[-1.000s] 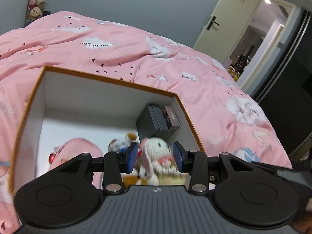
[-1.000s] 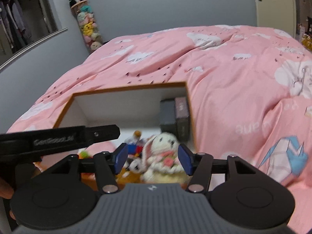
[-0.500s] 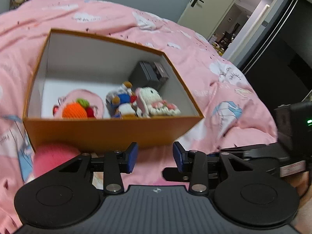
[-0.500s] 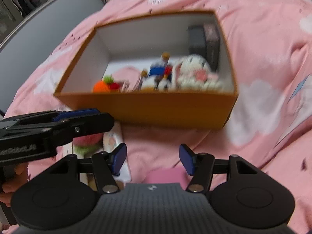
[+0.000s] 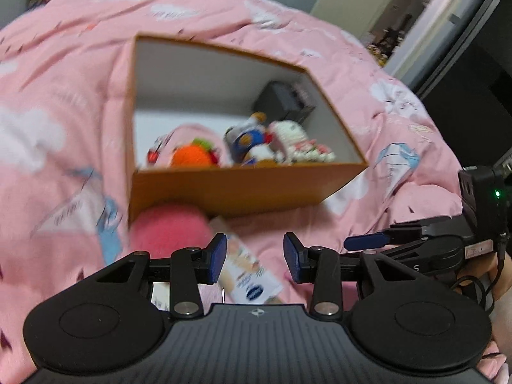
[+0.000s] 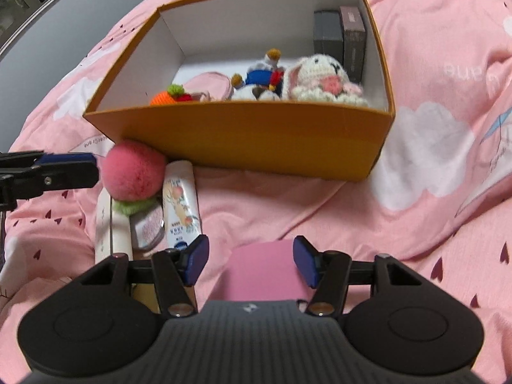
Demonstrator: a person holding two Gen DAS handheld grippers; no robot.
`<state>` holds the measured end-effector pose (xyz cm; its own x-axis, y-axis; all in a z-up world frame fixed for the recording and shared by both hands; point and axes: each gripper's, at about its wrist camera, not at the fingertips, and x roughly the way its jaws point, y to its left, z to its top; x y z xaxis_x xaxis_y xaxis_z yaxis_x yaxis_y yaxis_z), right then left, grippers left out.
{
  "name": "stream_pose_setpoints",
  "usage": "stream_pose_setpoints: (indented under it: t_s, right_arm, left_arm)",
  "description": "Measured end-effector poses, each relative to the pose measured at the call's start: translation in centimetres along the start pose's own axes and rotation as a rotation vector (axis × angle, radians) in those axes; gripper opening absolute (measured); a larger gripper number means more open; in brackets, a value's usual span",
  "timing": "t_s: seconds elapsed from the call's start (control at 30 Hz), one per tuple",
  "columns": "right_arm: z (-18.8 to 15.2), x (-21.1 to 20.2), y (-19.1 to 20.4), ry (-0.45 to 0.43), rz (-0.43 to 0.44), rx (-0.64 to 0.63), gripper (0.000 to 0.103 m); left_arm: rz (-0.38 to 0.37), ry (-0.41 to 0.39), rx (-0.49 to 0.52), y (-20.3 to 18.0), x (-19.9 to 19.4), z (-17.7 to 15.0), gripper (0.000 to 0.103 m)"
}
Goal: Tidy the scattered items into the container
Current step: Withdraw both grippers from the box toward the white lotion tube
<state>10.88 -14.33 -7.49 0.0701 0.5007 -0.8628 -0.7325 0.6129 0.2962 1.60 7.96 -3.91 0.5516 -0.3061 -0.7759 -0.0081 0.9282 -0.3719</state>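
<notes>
An orange box (image 6: 256, 137) with white inner walls sits on the pink bedspread. In it lie a white crochet bunny (image 6: 320, 76), a blue and white doll (image 6: 262, 80), an orange knitted fruit (image 5: 192, 156) and dark small boxes (image 6: 339, 38). In front of the box lie a pink plush ball (image 6: 134, 169), a white peach-print tube (image 6: 180, 204) and a round compact (image 6: 148, 227). My left gripper (image 5: 254, 257) hangs open over the tube (image 5: 249, 272), beside the ball (image 5: 169, 227). My right gripper (image 6: 251, 264) is open above a flat pink item (image 6: 265, 272).
A long white box (image 6: 105, 224) lies left of the compact. The left gripper's finger (image 6: 64, 163) reaches in beside the ball; the right gripper's finger (image 5: 368, 241) shows in the left view. The bedspread (image 6: 432, 192) is rumpled. A doorway (image 5: 400, 16) stands beyond the bed.
Both grippers have drawn back from over the box and tilted down toward the bed in front of it. The ball, tube and pink item have come into view.
</notes>
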Motion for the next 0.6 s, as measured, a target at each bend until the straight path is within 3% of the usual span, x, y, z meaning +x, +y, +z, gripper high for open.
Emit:
stream_pose_setpoints:
  t_s: [0.27, 0.43, 0.6]
  right_arm:
    - [-0.3, 0.6, 0.2, 0.006, 0.025, 0.000, 0.061]
    - [0.1, 0.5, 1.8, -0.012, 0.108, -0.054, 0.057]
    - [0.5, 2.2, 3.4, 0.026, 0.136, -0.104, 0.055]
  left_arm:
    - [-0.019, 0.039, -0.093, 0.5, 1.3, -2.2, 0.044]
    - [0.062, 0.057, -0.080, 0.0, 0.8, -3.0, 0.045]
    - [0.126, 0.033, -0.125, 0.5, 0.1, -3.7, 0.049]
